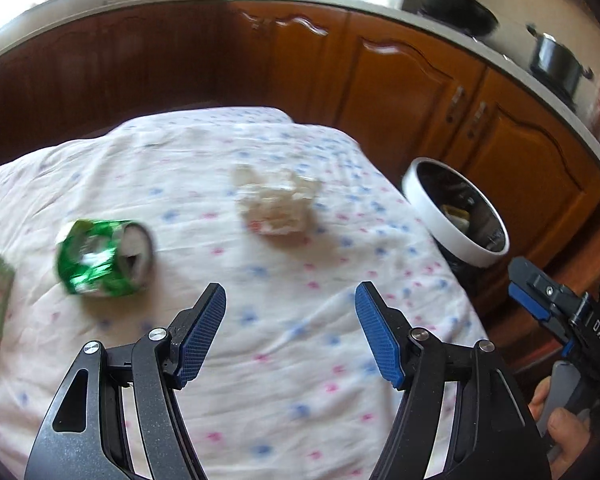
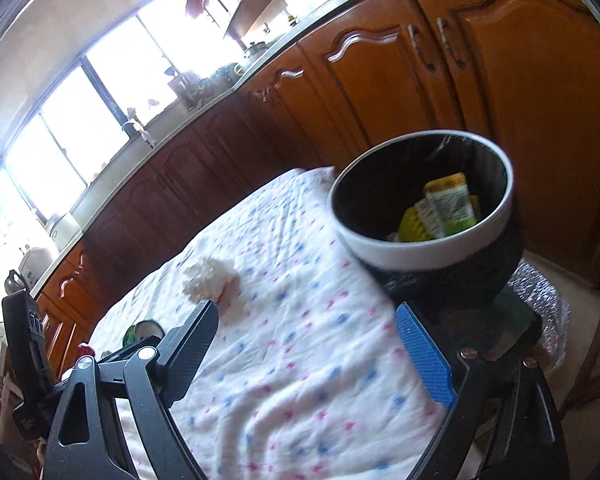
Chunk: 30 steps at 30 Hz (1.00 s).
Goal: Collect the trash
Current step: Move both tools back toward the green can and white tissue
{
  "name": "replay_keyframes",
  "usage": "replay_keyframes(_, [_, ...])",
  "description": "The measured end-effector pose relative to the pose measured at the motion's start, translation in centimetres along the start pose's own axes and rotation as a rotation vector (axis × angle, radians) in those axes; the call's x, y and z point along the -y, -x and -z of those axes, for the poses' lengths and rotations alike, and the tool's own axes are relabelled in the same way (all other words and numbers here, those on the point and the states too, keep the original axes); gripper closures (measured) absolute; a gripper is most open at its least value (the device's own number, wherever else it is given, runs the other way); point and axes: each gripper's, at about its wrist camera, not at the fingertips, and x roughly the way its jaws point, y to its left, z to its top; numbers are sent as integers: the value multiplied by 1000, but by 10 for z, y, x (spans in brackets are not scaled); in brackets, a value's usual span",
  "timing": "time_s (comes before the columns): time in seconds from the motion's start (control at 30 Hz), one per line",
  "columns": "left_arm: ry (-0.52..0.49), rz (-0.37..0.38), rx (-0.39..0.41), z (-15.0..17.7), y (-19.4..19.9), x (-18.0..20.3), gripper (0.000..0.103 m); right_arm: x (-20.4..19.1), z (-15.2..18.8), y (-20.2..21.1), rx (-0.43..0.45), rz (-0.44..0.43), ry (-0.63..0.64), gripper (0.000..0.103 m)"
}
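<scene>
Both grippers, left (image 1: 290, 334) and right (image 2: 306, 350), are spread wide, empty, over white dotted tablecloth (image 1: 260, 360); crushed green can (image 1: 106, 256), crumpled white wrapper (image 1: 278, 202) left lying; white-rimmed black bin (image 2: 420, 254) alongside

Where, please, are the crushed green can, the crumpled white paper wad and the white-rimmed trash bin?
crushed green can (image 1: 104, 258): left wrist view, dented side.
crumpled white paper wad (image 1: 278, 202): left wrist view, middle.
white-rimmed trash bin (image 2: 400, 250): right wrist view, near rim.

Left gripper (image 1: 290, 332) and right gripper (image 2: 328, 354): black speckled linkage arms joined by silver round-headed screws, carrying blue cross-hatched finger pads (image 1: 376, 332); white "DAS" lettering marks the right body
</scene>
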Motion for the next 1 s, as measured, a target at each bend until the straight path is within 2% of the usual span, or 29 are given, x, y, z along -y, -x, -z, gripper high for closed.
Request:
replay_keyframes(0.23, [20,-55,22,14,9,-34,34,-27,16,-10,-19,-27,62,11])
replay_keyframes(0.43, [75,-65,52,21,21,-59,33,-52,25,-20,-29,-29,113,11])
replay_keyframes(0.6, [65,-145,40,20,23,-75,33,-68,27,-27,-34,-47,133,11])
replay_keyframes(0.77, [107,-159,30,16,23,-101,32,-85,24,-44,-73,-63,142,11])
replay_keyframes(1.0, [89,-147,37,5,21,-109,32,-99,16,-70,-111,-89,136,11])
